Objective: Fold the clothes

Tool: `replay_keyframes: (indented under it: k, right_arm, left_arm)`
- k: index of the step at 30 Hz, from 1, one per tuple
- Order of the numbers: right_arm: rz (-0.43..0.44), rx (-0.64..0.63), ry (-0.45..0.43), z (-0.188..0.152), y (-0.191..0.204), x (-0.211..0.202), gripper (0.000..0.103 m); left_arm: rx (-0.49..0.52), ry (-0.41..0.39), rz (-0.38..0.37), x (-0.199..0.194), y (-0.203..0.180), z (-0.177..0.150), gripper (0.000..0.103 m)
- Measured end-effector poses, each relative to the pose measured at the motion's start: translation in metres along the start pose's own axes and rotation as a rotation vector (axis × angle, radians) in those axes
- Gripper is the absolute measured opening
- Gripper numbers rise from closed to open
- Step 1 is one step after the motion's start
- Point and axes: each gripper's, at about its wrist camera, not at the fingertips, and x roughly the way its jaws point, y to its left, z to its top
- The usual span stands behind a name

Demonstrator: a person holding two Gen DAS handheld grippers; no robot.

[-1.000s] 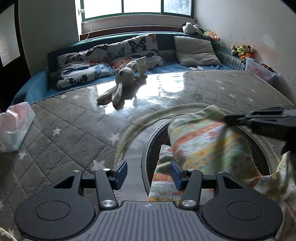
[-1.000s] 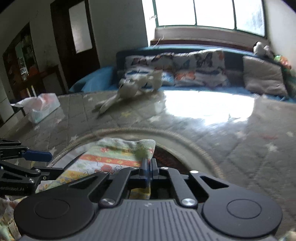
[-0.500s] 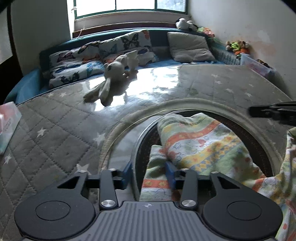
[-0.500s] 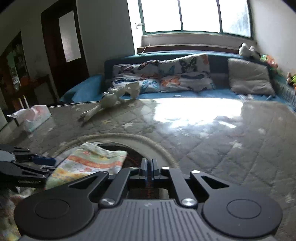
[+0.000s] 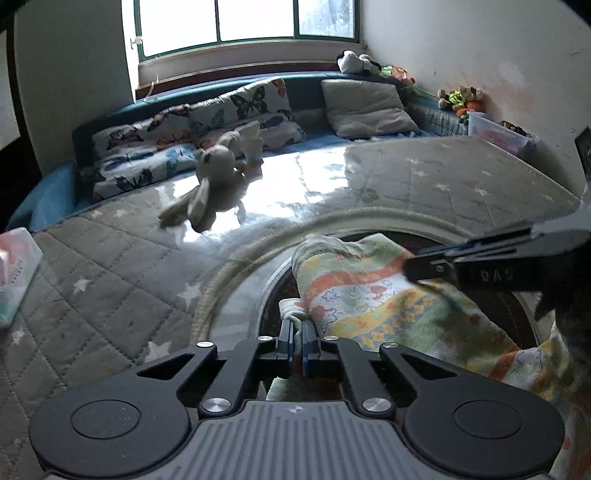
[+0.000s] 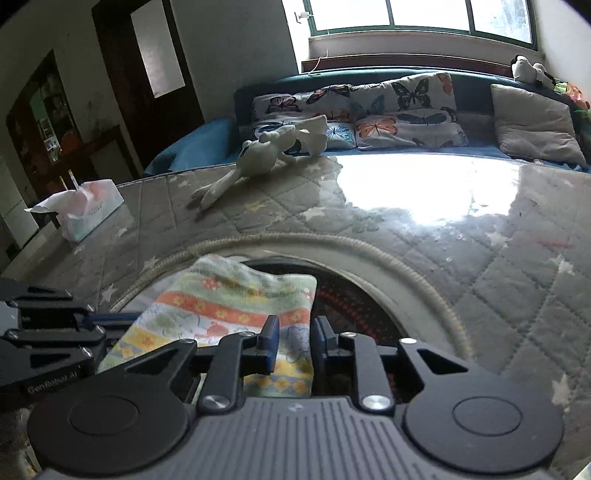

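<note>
Left wrist view: quilted grey star-print cover [image 5: 110, 273] under a glossy sheet, window [image 5: 243, 22] beyond; striped pastel garment [image 5: 373, 295] draped over a dark round opening, an edge pinched in the closed left gripper [image 5: 297, 341]; plush rabbit [image 5: 214, 173] farther back, right gripper [image 5: 443, 258] crossing the cloth. Right wrist view: same cover [image 6: 517, 277], dark door [image 6: 147, 66]; garment [image 6: 236, 310] just ahead of the right gripper [image 6: 295, 334], fingers parted around its edge; tissue box [image 6: 88, 210] at left.

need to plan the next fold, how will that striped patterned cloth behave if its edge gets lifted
The patterned cloth is probably floppy: it already lies bunched, with soft rounded folds. It likely sags away from whichever edge is lifted. The left tool, nearly closed at its near edge, would likely carry only that part, since the rest trails over the dark round mat.
</note>
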Motion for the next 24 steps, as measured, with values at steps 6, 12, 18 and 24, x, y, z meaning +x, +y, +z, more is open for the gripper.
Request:
replay_keyframes:
  k: [6, 12, 18, 24]
  right_arm:
    - [-0.087, -0.036, -0.08, 0.002, 0.001, -0.025, 0.001]
    - [-0.213, -0.076, -0.132, 0.006, -0.012, -0.048, 0.001]
    - [-0.292, -0.061, -0.087, 0.0, -0.028, -0.033, 0.001]
    - [-0.257, -0.019, -0.073, -0.006, -0.034, -0.035, 0.005]
  left_arm:
    - [-0.013, -0.051, 0.099, -0.017, 0.014, 0.002, 0.004]
    - [-0.063, -0.082, 0.239, -0.03, 0.05, 0.004, 0.004]
    - [-0.135, -0.046, 0.325, -0.019, 0.087, -0.003, 0.004]
    - [-0.196, -0.004, 0.296, -0.015, 0.099, -0.011, 0.01]
